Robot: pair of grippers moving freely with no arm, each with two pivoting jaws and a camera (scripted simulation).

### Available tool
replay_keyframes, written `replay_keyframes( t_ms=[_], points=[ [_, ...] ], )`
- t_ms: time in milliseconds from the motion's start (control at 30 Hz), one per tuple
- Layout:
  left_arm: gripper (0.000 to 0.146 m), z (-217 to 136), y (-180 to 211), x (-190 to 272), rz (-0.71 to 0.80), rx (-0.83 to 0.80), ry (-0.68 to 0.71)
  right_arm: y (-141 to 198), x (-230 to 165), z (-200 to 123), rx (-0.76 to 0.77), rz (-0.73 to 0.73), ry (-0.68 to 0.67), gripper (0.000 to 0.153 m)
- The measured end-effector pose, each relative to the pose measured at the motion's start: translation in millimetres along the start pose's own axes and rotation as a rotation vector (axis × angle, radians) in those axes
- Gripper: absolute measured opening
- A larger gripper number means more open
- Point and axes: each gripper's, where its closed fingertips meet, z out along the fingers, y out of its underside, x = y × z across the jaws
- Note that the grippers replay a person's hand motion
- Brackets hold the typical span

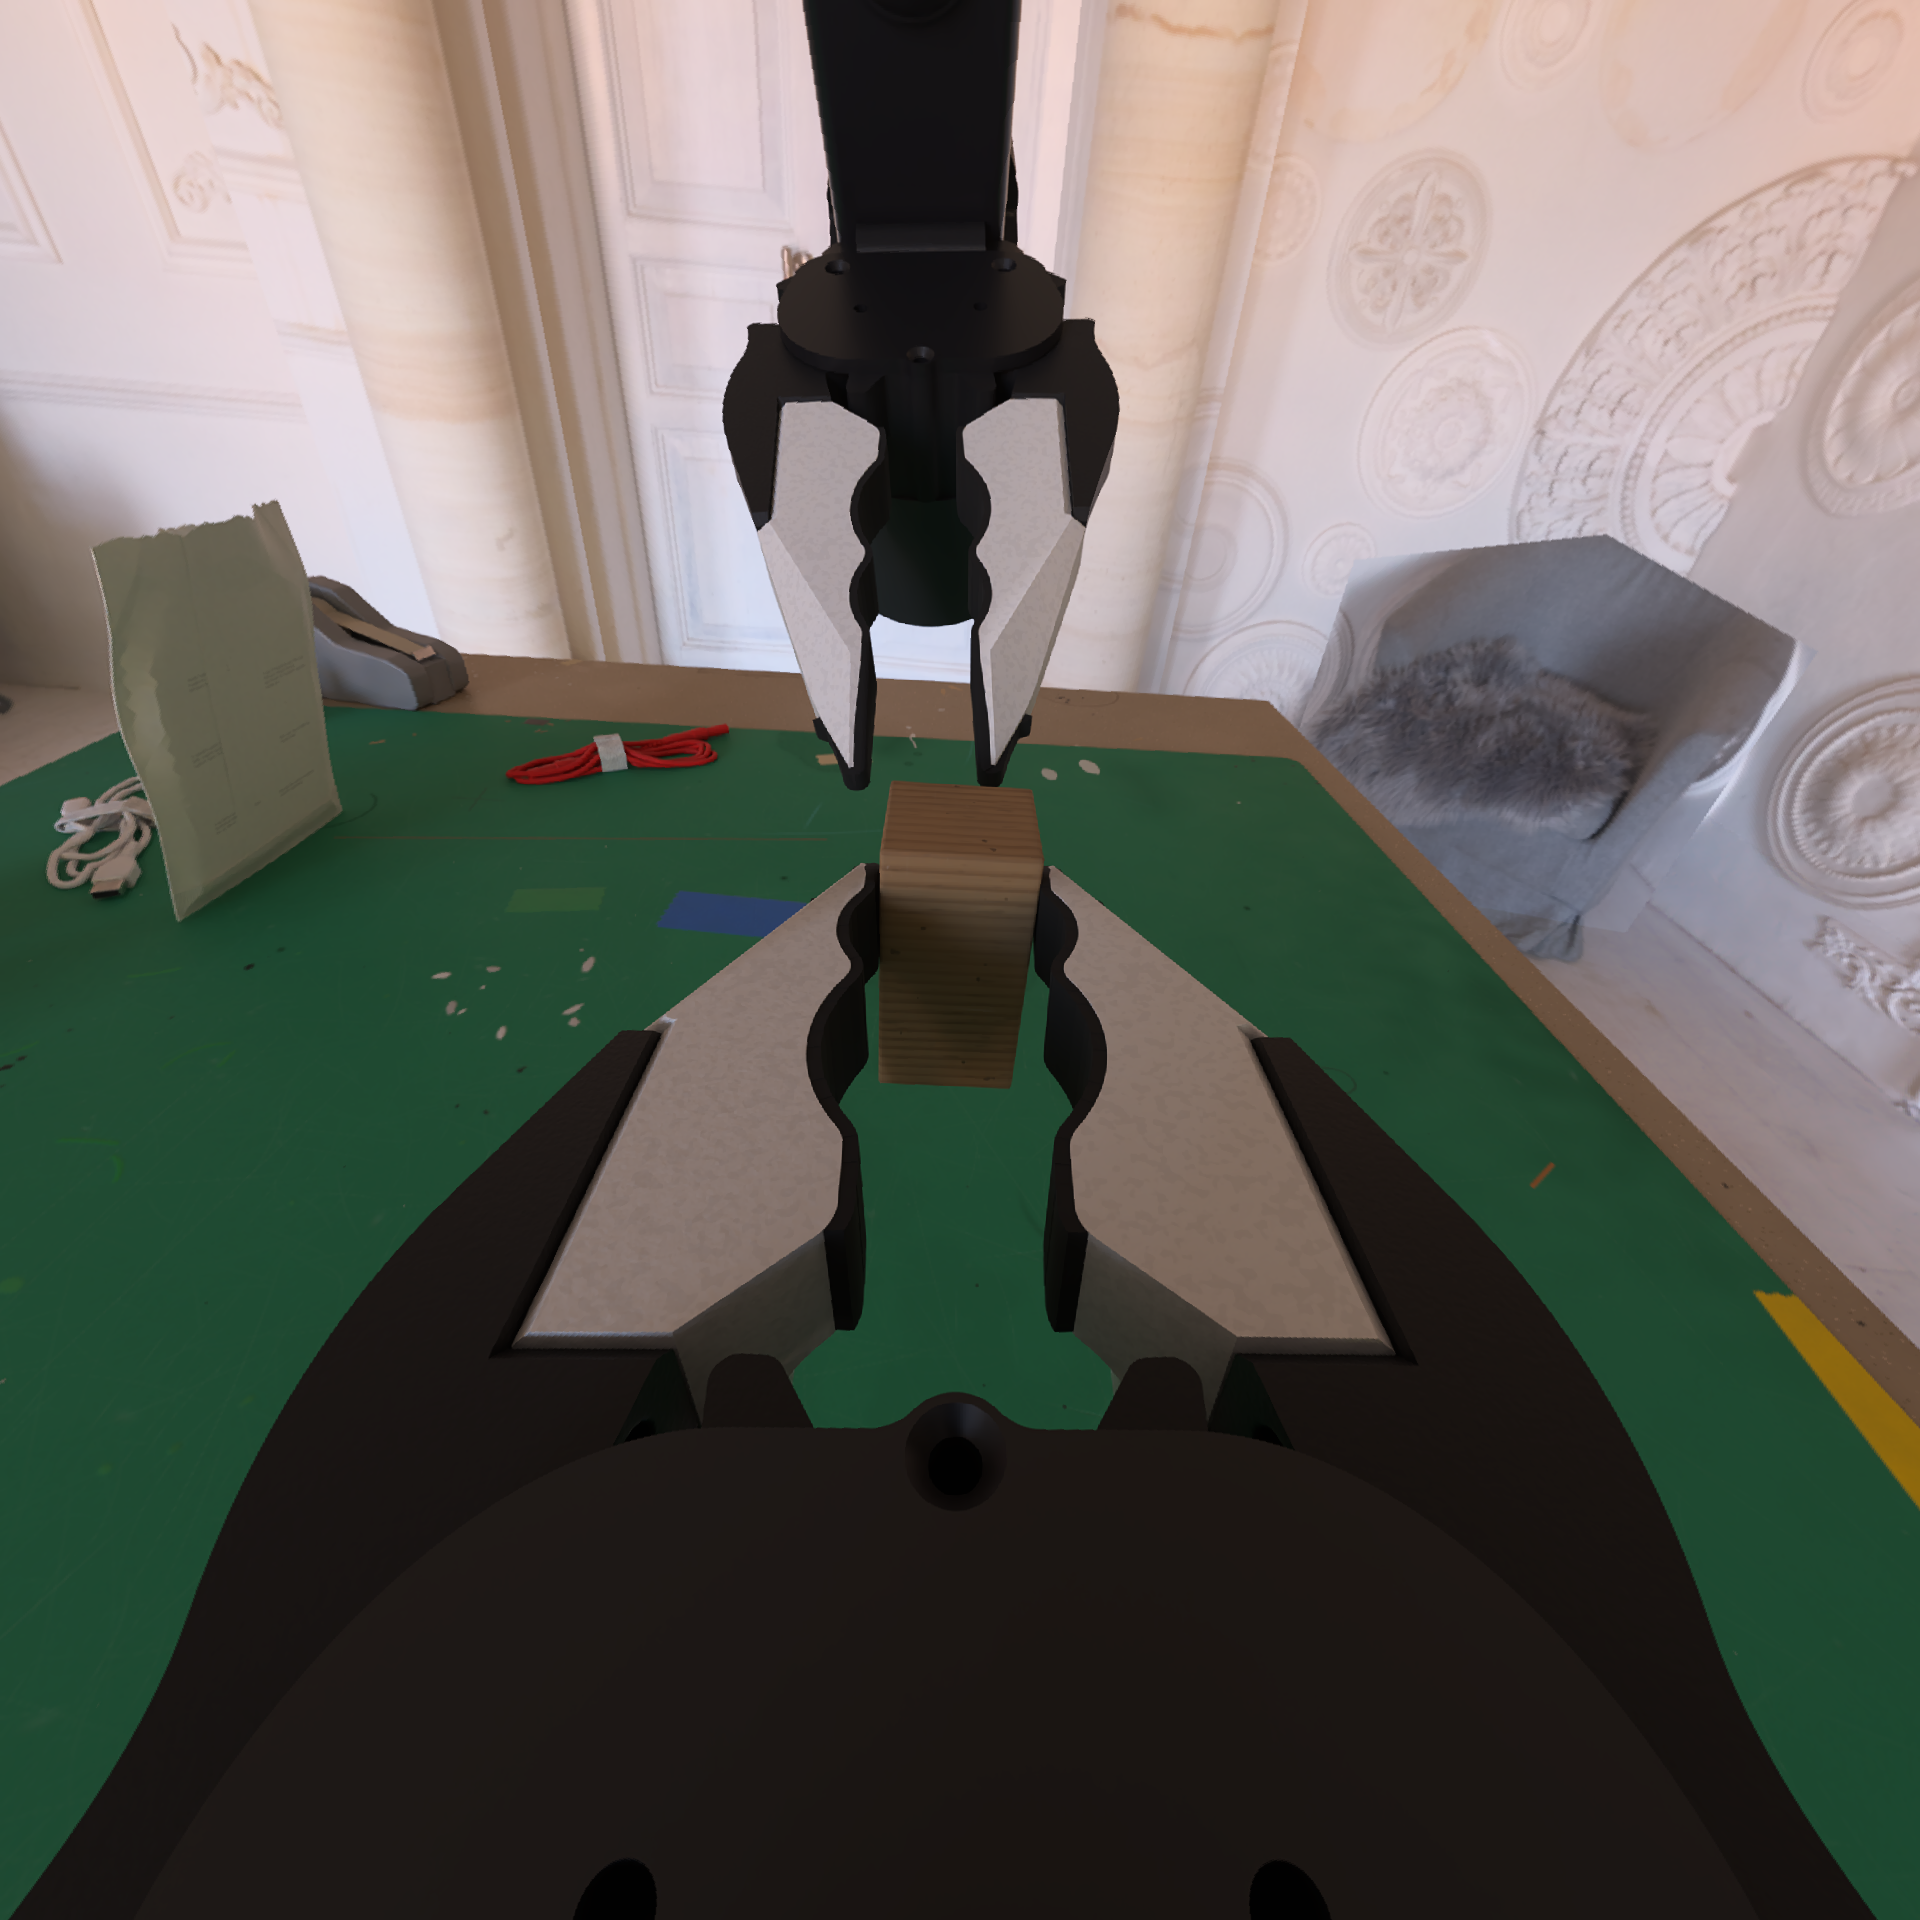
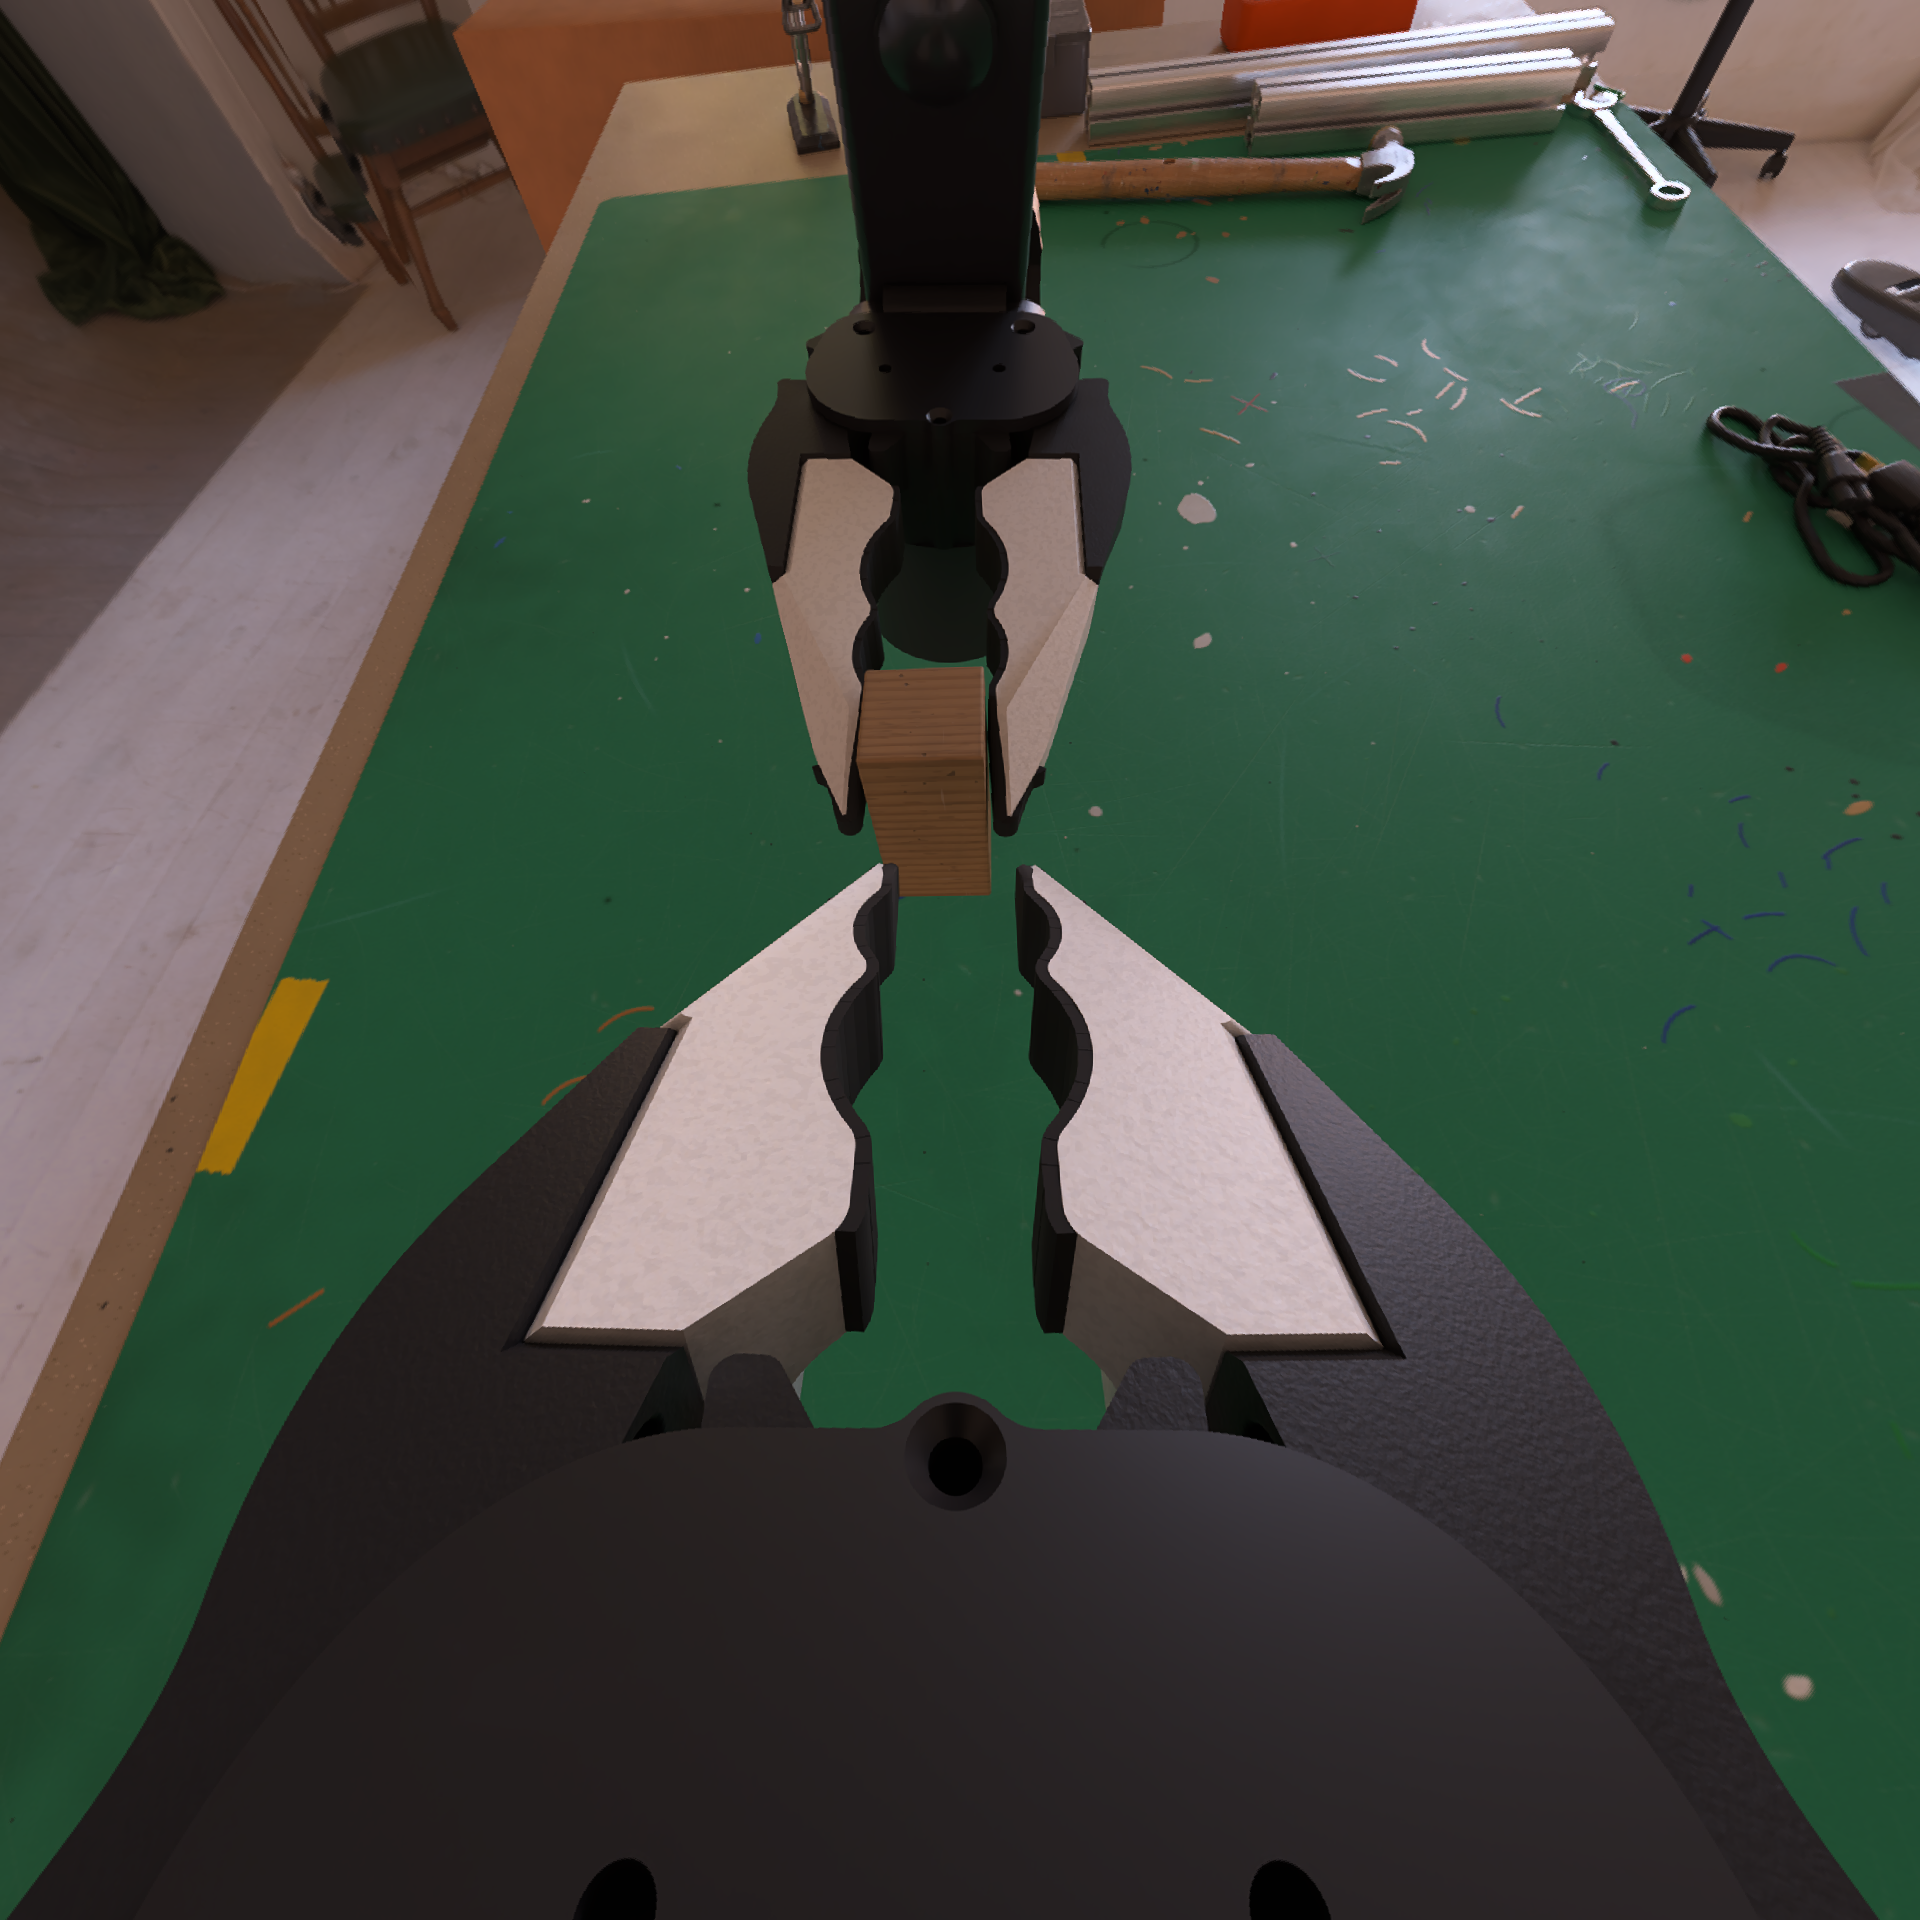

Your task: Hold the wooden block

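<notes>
The wooden block [image 1: 956, 956] is a tall light-brown piece with fine grain lines. My left gripper [image 1: 956, 883] is shut on it, one fingertip pressed on each side, above the green mat [image 1: 312, 1143]. The right wrist view shows the block [image 2: 925, 790] between the left gripper's [image 2: 925, 821] fingers. My right gripper [image 2: 956, 878] faces the left one; it is open and empty, its tips just short of the block's near face. In the left wrist view the right gripper [image 1: 923, 774] hangs just beyond the block's top edge.
A pale paper bag [image 1: 218, 707], a white cable [image 1: 94, 842], a red cable [image 1: 613, 756] and a grey dispenser [image 1: 384, 649] lie at the far left. A hammer [image 2: 1216, 175], a wrench [image 2: 1636, 145] and a black cable [image 2: 1818, 488] lie near the other end.
</notes>
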Motion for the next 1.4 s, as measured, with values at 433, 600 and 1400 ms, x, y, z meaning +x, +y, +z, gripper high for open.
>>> replay_keyframes(
  t_ms=[433,600,1400],
  points=[
    [0.029,-6,-22,5,-0.024,0.11,0.043,-19,-2,-4,-0.034,-0.063,0.041,0.025],
    [0.029,-5,-23,4,-0.026,0.123,0.046,-20,-2,-4,-0.023,-0.065,0.046,0.023],
    [0.029,-7,-54,-5,-0.031,0.36,-0.072,-45,3,-14,0.142,0.002,0.047,0.022]
  ],
)
